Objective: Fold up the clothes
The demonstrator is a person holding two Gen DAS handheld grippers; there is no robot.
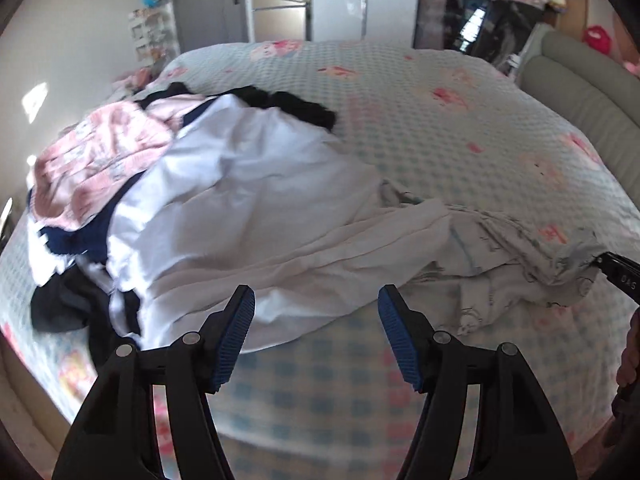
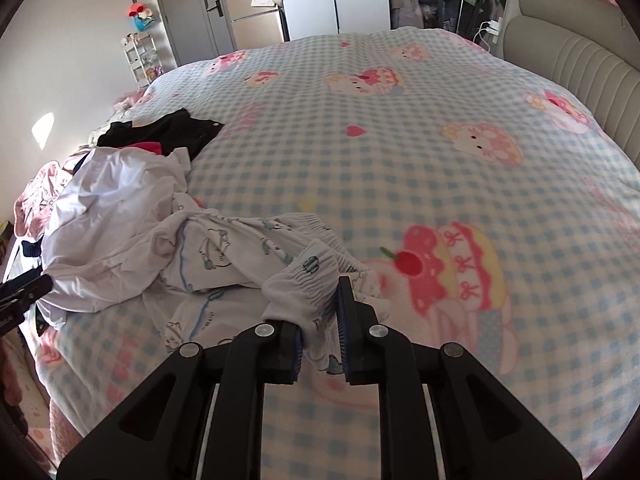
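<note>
— Two tools are seen over one bed (image 2: 400, 128). What is found at the far left?

— A heap of clothes (image 1: 132, 208) is piled at the bed's left side: a pink piece, something navy and something black, with a white garment (image 1: 240, 200) spread across the top. None of it is seen folded. The heap appears to have been kept to one side so that the checked cover to the right is left free as a surface for folding.

— And the left tool (image 1: 316, 300)?

— It is held just above the bed's near edge, with the fingers spread wide and nothing between them. It is pointed at the hem of the white garment, near it but apart from it; a readiness to take a second corner is suggested, though that cannot be settled.

— Further right?

— A pale printed garment, the pants (image 2: 248, 248), is trailed out from the heap toward the open cover. The gathered elastic waistband is pinched by the right tool (image 2: 320, 320), its fingers pressed onto the bunched fabric. The rest is left crumpled on the bed, one end lying against the white garment.

— Why the waistband?

— A firm edge is offered there, by which the piece can probably be drawn clear and laid flat.
</note>
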